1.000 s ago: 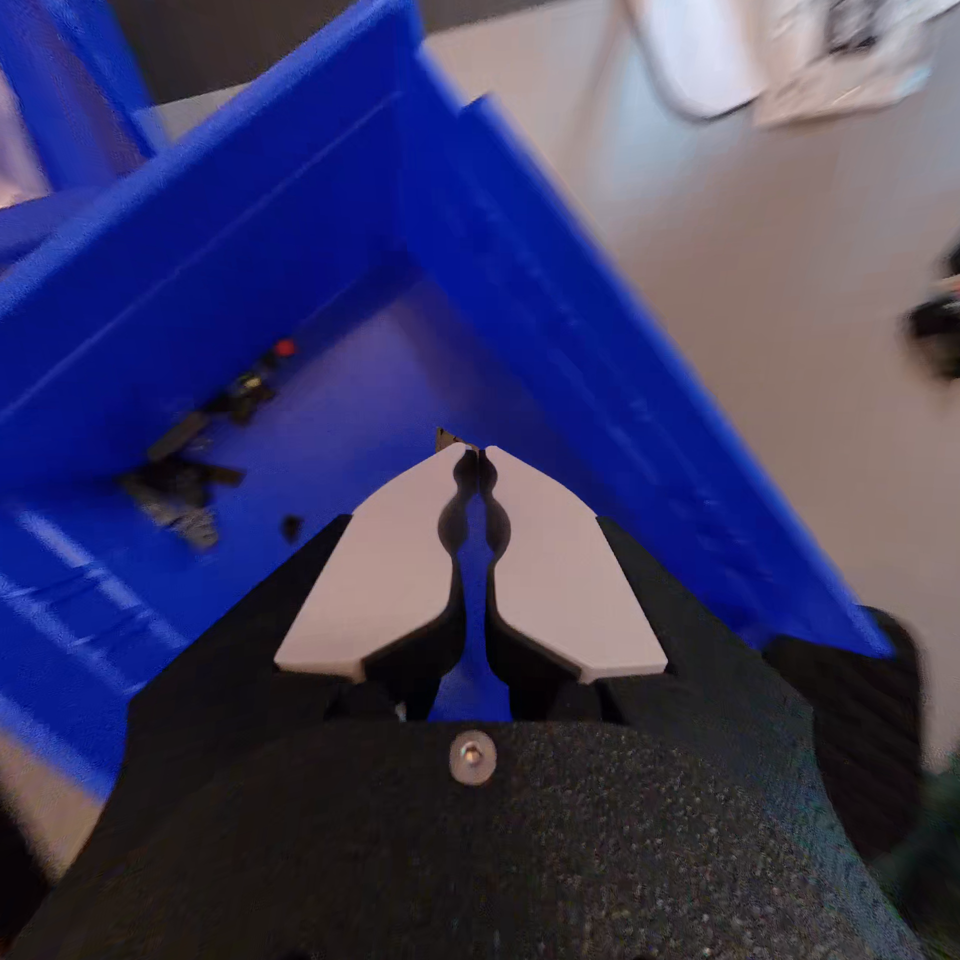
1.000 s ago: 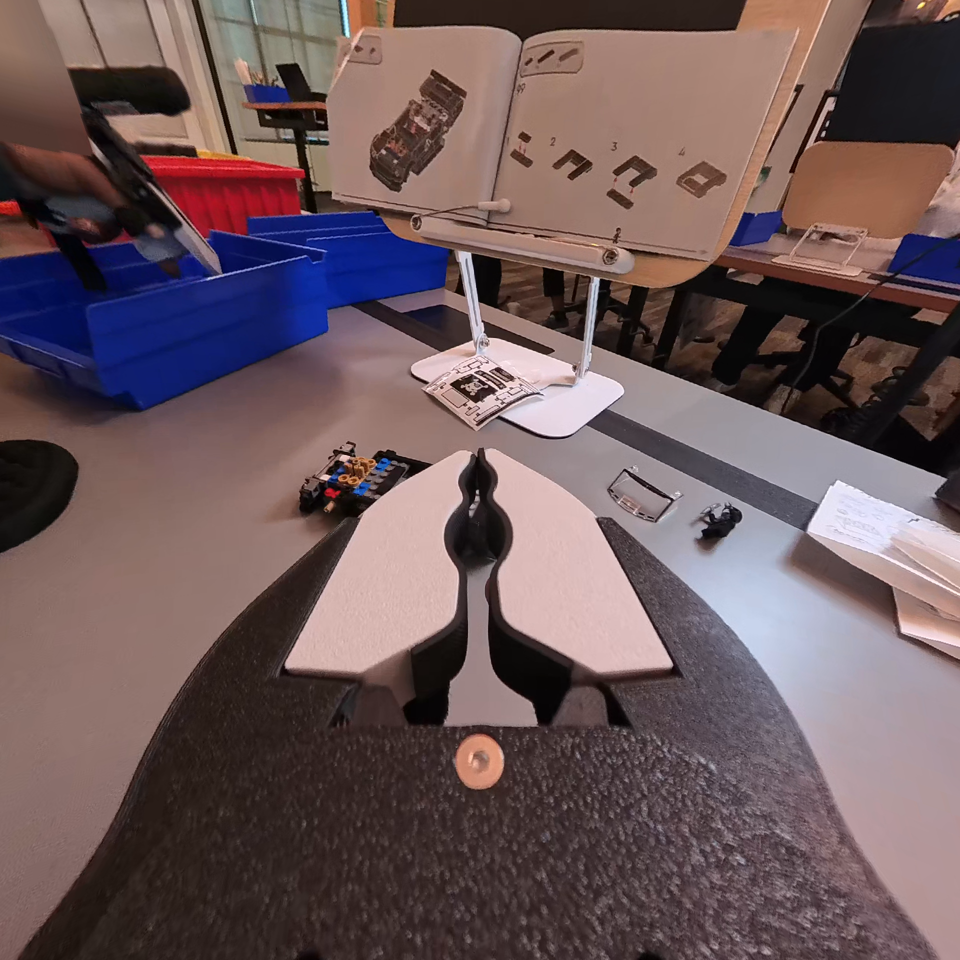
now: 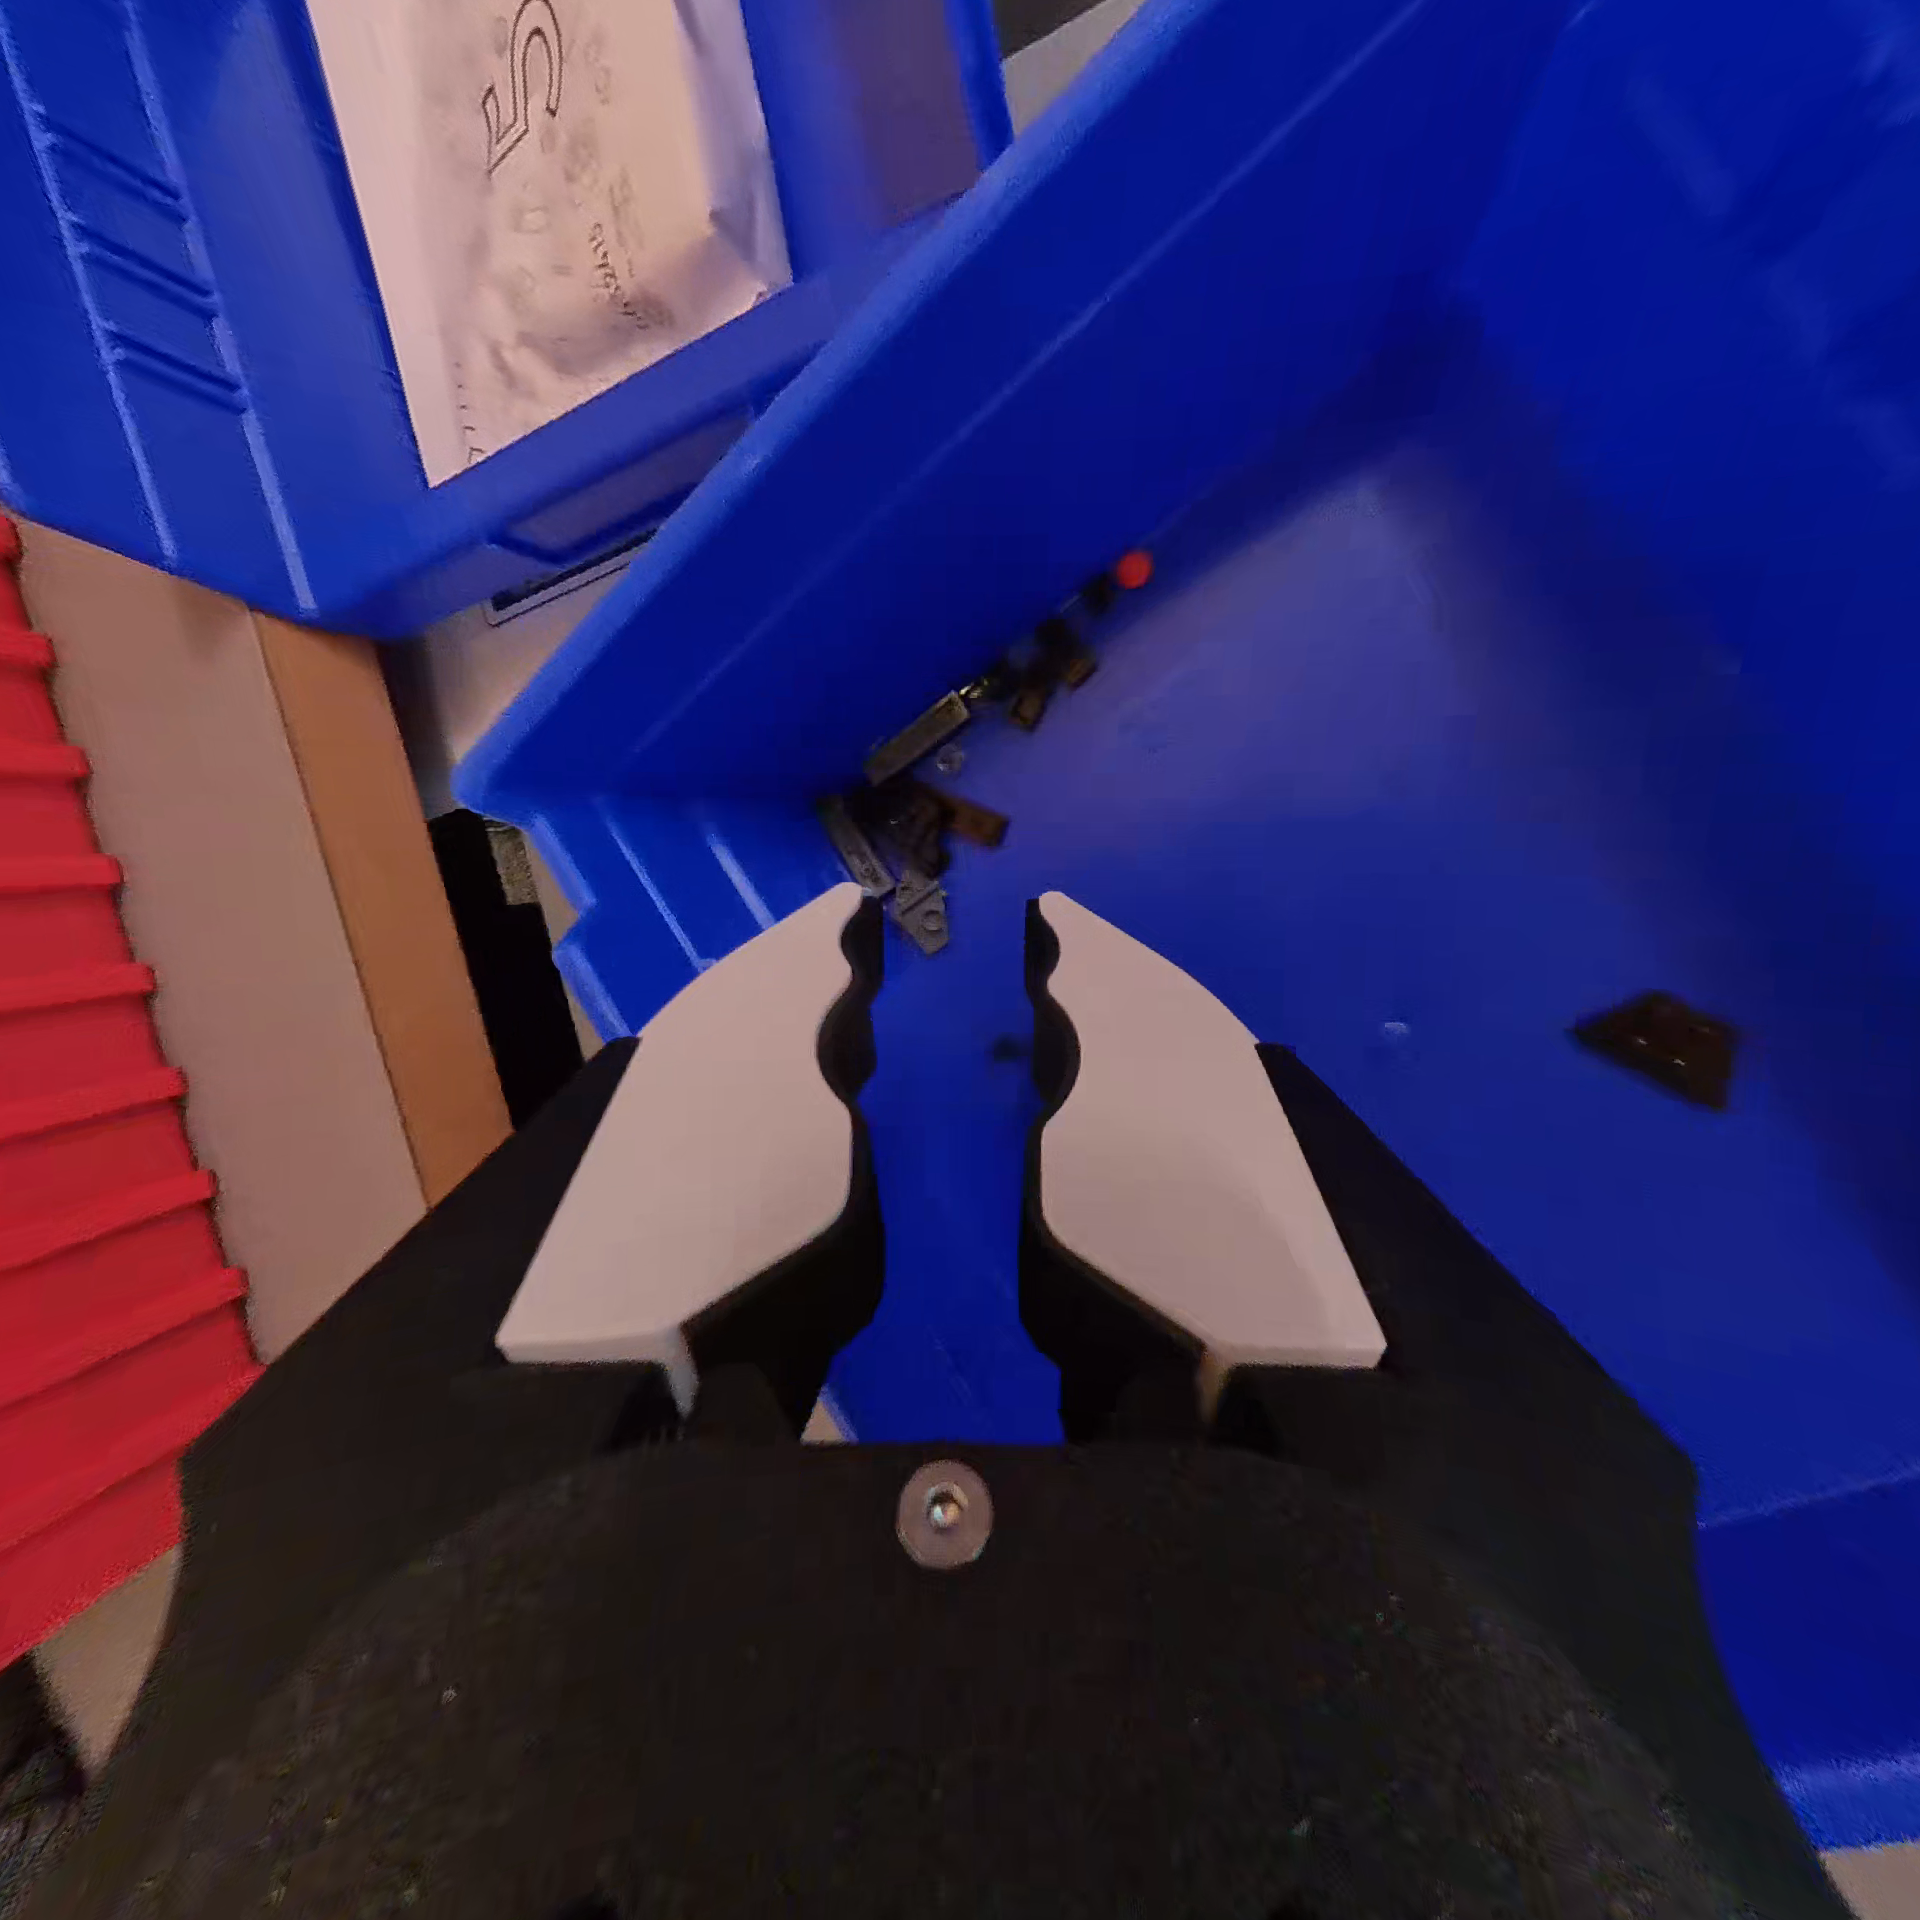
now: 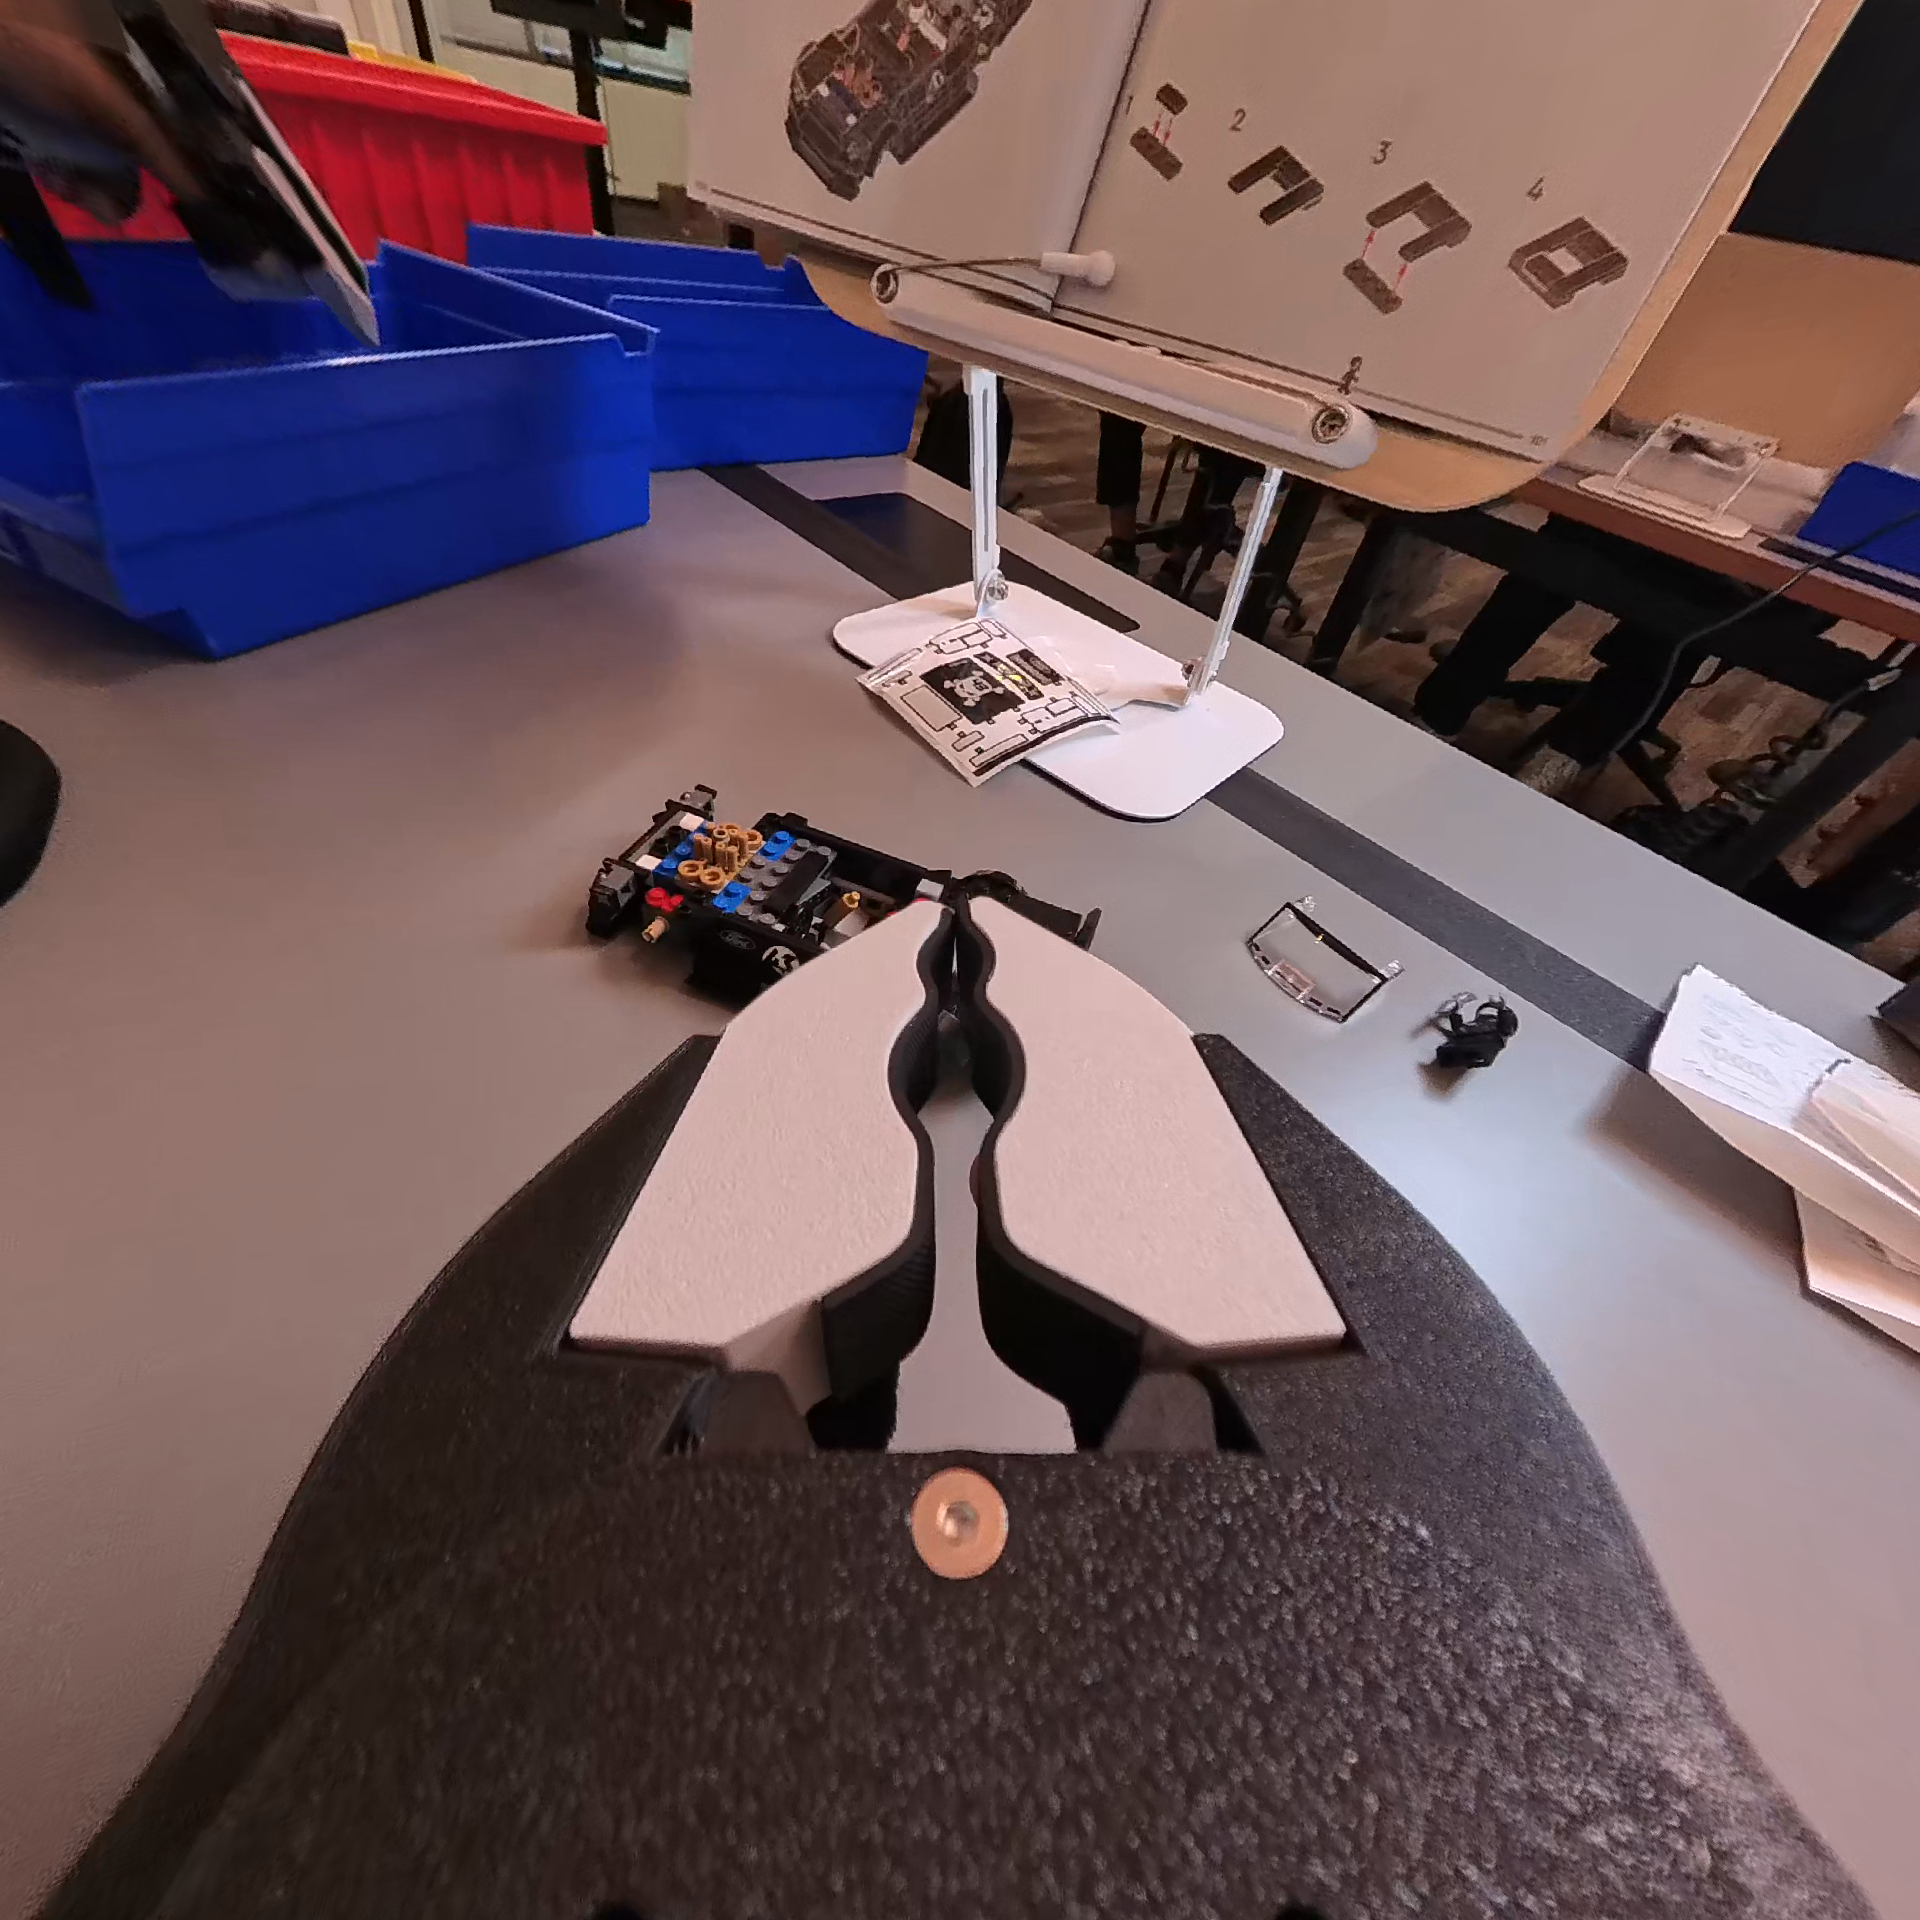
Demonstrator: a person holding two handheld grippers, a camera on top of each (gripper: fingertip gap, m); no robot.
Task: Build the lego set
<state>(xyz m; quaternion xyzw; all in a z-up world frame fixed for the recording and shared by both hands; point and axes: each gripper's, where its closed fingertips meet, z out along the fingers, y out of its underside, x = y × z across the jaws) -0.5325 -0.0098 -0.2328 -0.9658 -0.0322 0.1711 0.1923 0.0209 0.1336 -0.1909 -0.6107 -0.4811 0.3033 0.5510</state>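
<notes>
My left gripper (image 3: 951, 904) is open inside a blue bin (image 3: 1351, 727), its fingertips just short of a pile of small dark Lego pieces (image 3: 914, 821) lying against the bin wall. A black wedge plate (image 3: 1657, 1049) lies apart on the right, and a red stud (image 3: 1132, 569) farther back. My right gripper (image 4: 954, 914) is shut, low over the table, with its tips in front of the rear of a part-built black Lego car (image 4: 727, 894). The car's rear half is hidden behind the fingers. The left gripper also shows blurred in the right wrist view (image 4: 260, 208), above the blue bin (image 4: 364, 488).
An open instruction booklet (image 4: 1247, 156) stands on a white stand (image 4: 1143, 748) with a sticker sheet (image 4: 982, 701) at its foot. A clear windscreen piece (image 4: 1320, 961), a small black piece (image 4: 1470, 1029) and papers (image 4: 1787, 1101) lie right of the car. A second blue bin (image 3: 156, 312) and a red bin (image 3: 83, 1143) stand left. The red stud (image 3: 1132, 569) lies some 10 centimeters from my left tips, 55 centimeters from my right tips.
My left gripper has opened and swung left across the bin toward the pile of dark pieces. My right gripper has moved forward and lower, closer to the car.
</notes>
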